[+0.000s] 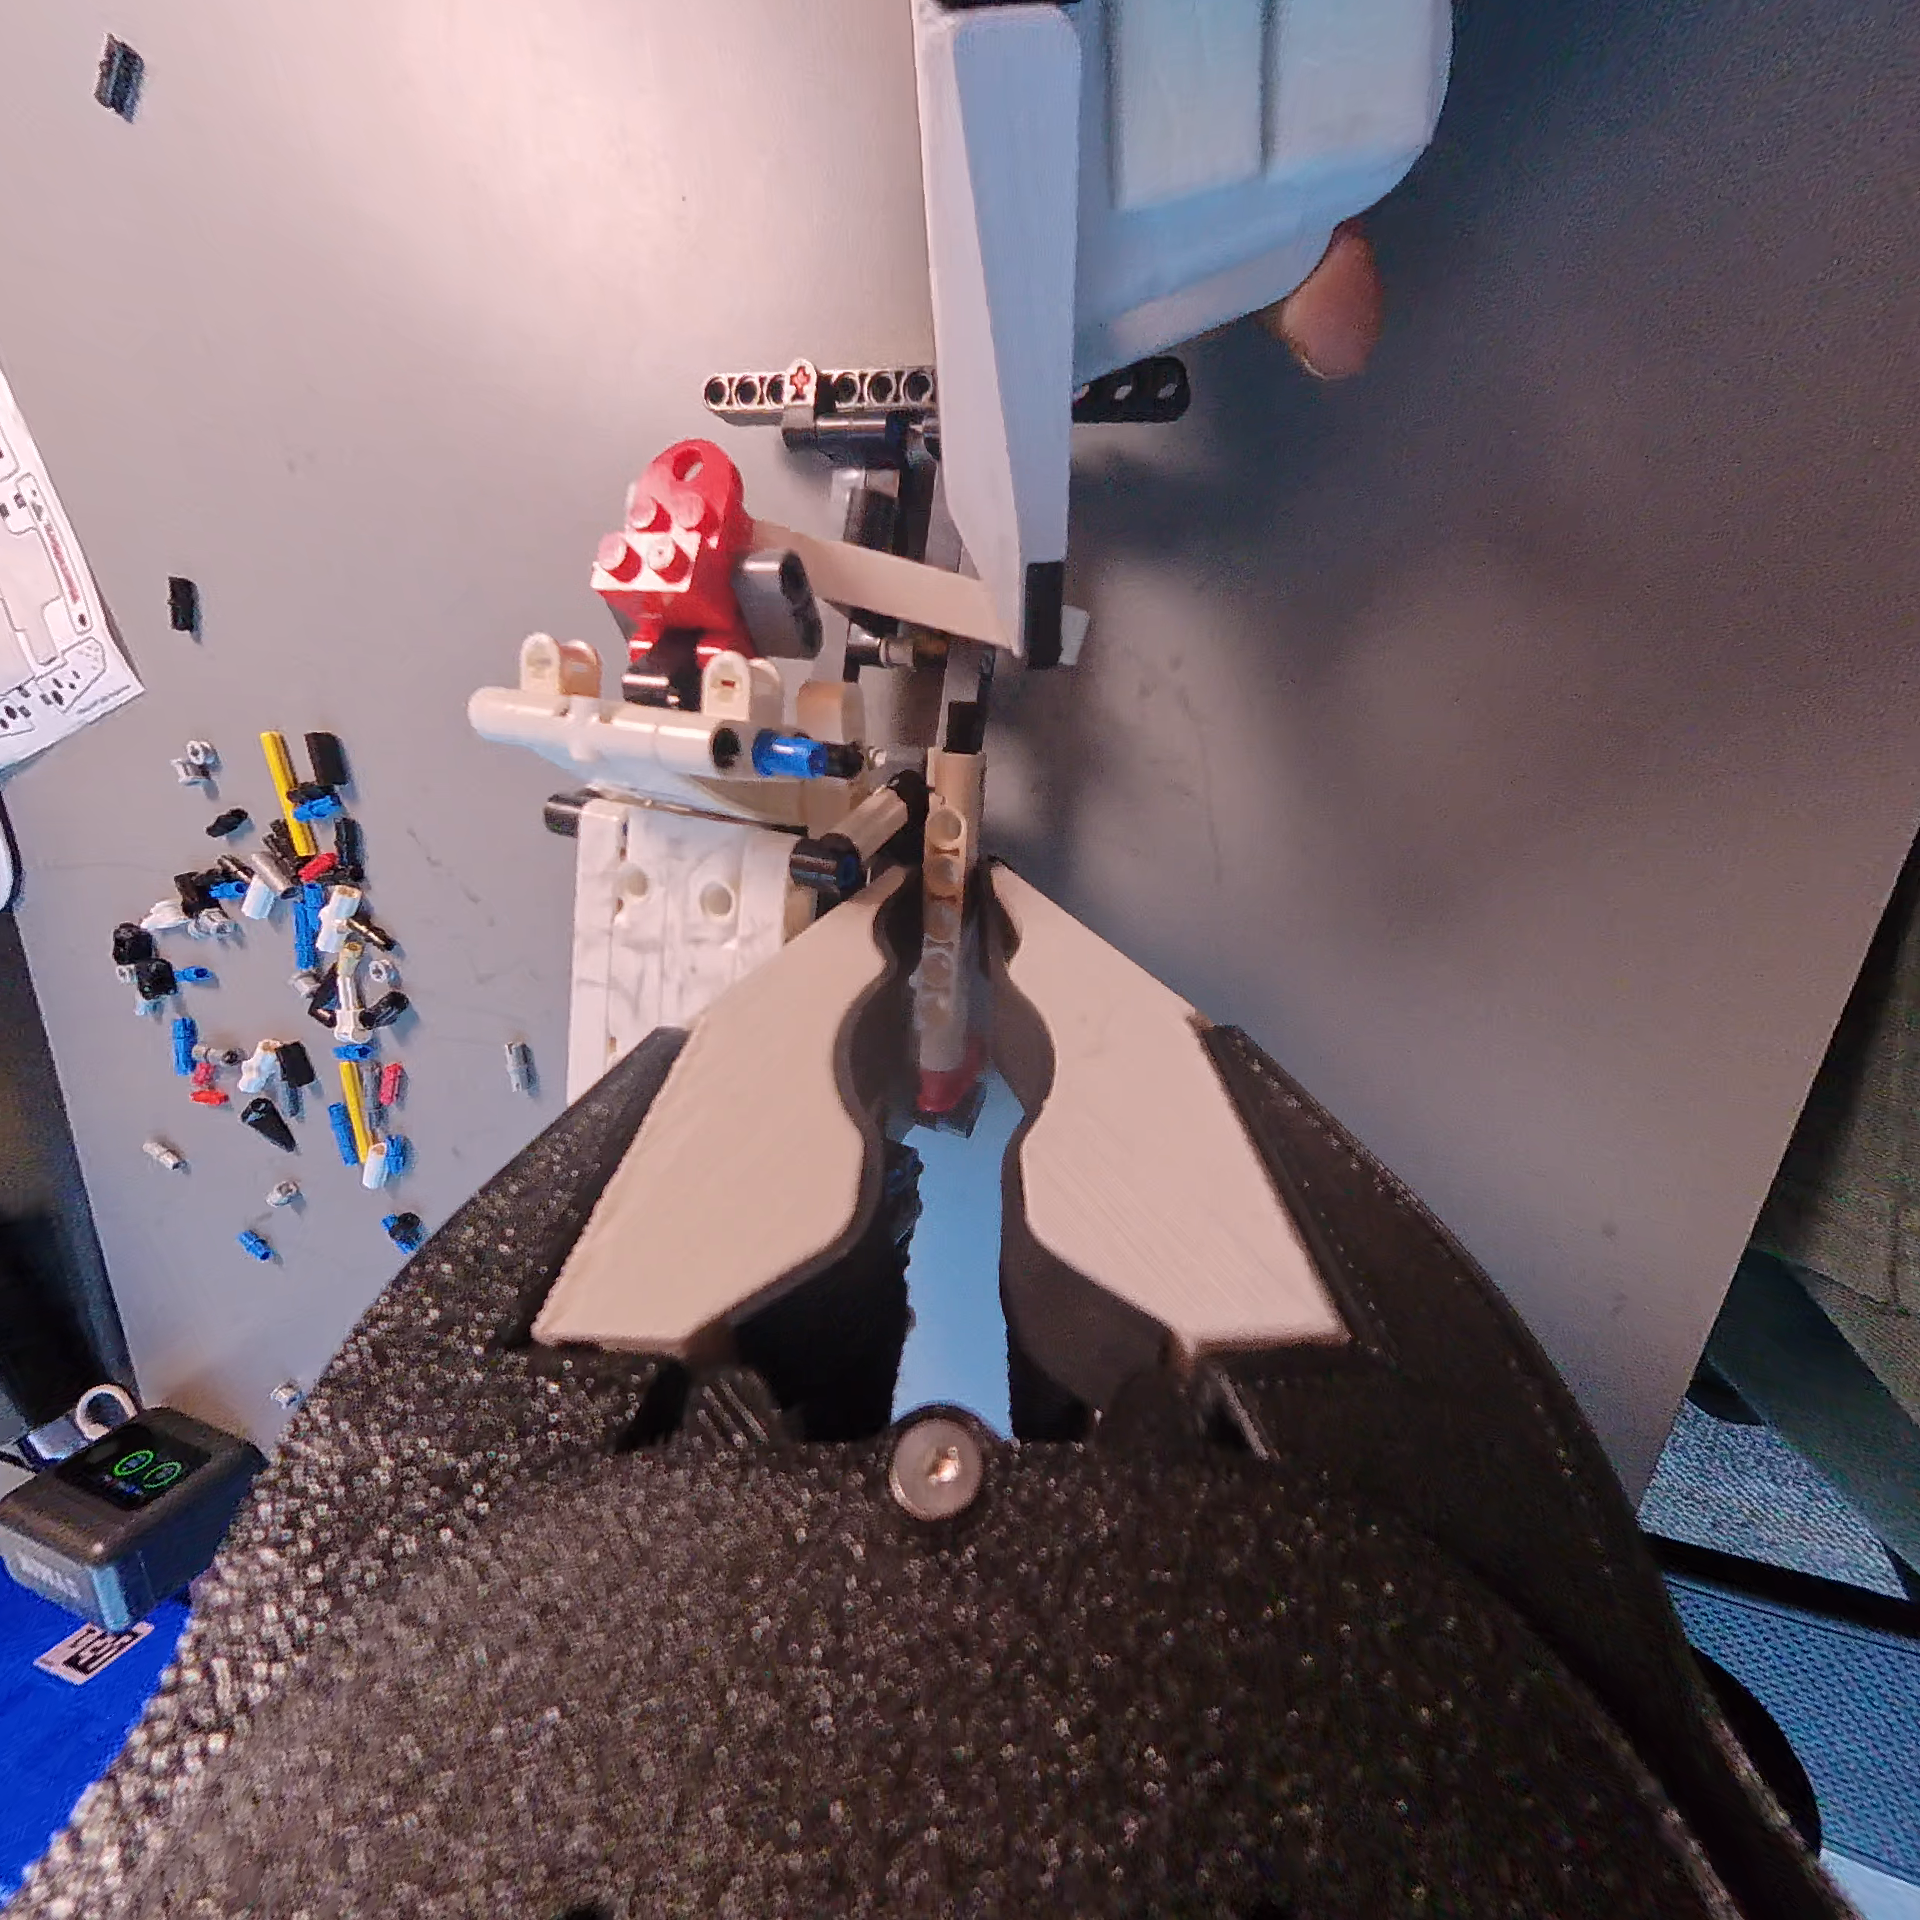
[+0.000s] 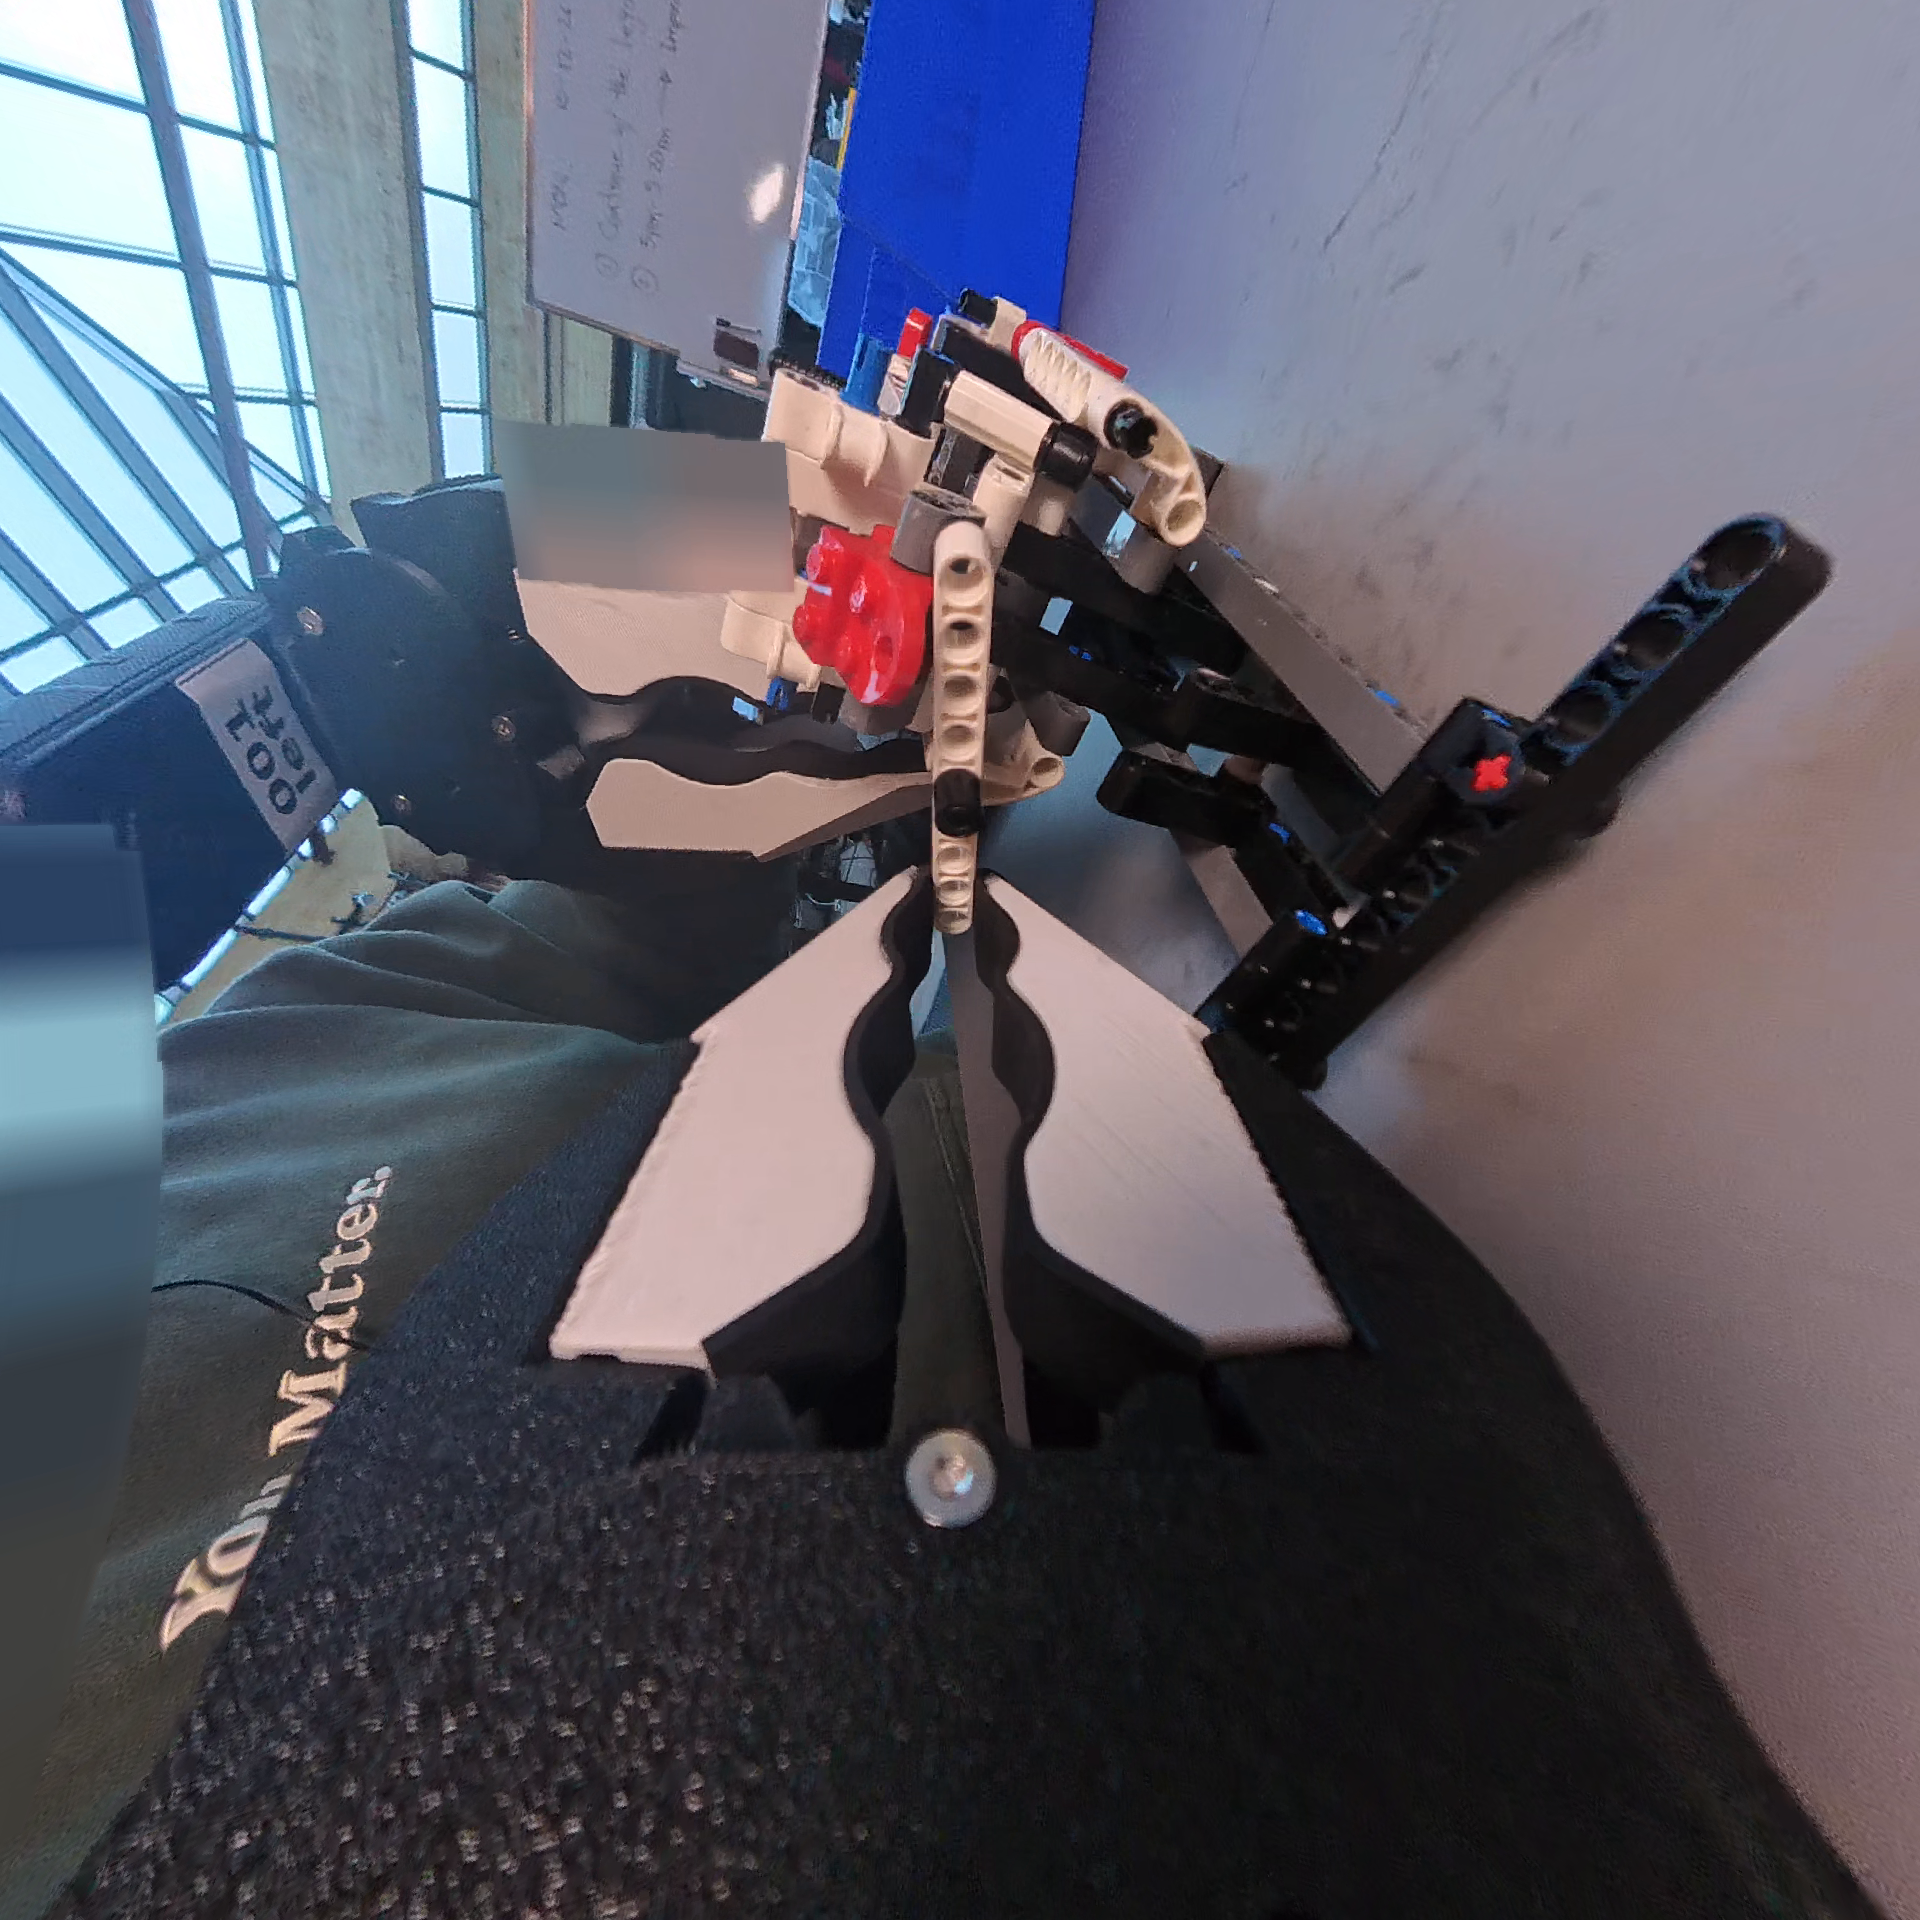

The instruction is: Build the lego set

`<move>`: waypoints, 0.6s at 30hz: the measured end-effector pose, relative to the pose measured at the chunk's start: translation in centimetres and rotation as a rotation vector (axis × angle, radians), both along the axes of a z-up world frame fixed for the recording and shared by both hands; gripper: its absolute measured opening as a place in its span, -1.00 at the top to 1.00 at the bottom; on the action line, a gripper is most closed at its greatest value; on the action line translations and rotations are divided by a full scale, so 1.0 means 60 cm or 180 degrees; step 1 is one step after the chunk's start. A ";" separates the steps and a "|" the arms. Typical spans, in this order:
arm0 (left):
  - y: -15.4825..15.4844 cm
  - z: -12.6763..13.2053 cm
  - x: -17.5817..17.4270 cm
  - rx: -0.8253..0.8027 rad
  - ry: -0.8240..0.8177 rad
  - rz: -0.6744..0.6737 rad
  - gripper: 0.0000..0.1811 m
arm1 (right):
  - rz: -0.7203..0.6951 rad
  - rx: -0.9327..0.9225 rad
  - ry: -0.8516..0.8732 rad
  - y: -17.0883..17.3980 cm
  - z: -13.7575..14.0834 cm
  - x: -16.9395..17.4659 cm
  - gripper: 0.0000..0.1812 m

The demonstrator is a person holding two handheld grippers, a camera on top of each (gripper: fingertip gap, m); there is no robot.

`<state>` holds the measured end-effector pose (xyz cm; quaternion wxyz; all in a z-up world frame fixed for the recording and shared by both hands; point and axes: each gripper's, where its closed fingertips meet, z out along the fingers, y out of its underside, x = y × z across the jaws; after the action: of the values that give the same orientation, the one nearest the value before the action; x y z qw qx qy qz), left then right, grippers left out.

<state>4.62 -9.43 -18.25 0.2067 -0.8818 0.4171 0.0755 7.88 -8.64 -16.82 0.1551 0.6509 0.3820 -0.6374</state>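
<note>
The half-built lego model [image 1: 686,727] of white, black and red parts is held over the grey table. It carries a red studded block [image 1: 675,551] and a long black beam [image 2: 1558,779]. My left gripper [image 1: 951,894] is shut on a pale holed beam [image 1: 948,831] at the model's edge. My right gripper [image 2: 951,894] is shut on the lower end of a white holed beam [image 2: 958,665] that hangs from the model beside the red block [image 2: 862,623]. The right gripper shows in the left wrist view [image 1: 1003,416], coming down from above. The left gripper shows in the right wrist view [image 2: 727,800], at the left.
A pile of small loose lego parts [image 1: 281,935] lies on the grey table [image 1: 1455,727] at the left. A sticker sheet [image 1: 42,592] and a black charger box [image 1: 125,1496] lie at the left edge. A person in a green sweatshirt [image 2: 343,1091] is close behind. The gap from one gripper's tips to the other's is roughly 4 cm.
</note>
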 end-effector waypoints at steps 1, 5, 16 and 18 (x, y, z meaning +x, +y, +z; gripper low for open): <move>0.001 0.000 0.000 0.0010 -0.0006 0.0000 0.90 | -0.0002 -0.0020 -0.0012 0.001 0.000 0.000 0.93; 0.002 0.002 -0.001 0.0066 -0.0027 0.0004 0.88 | 0.0006 -0.0033 -0.0053 0.000 -0.003 -0.002 0.93; -0.004 0.015 -0.005 0.0243 -0.0166 0.0043 0.84 | -0.0072 -0.0121 -0.0154 0.008 -0.008 -0.008 0.93; -0.007 0.024 -0.006 0.0284 -0.0239 0.0057 0.82 | -0.0110 -0.0130 -0.0175 0.011 -0.009 -0.009 0.93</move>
<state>4.24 -9.84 -16.80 0.2606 -0.8776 0.3974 0.0627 7.37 -7.99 -17.37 0.1678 0.6713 0.3532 -0.6296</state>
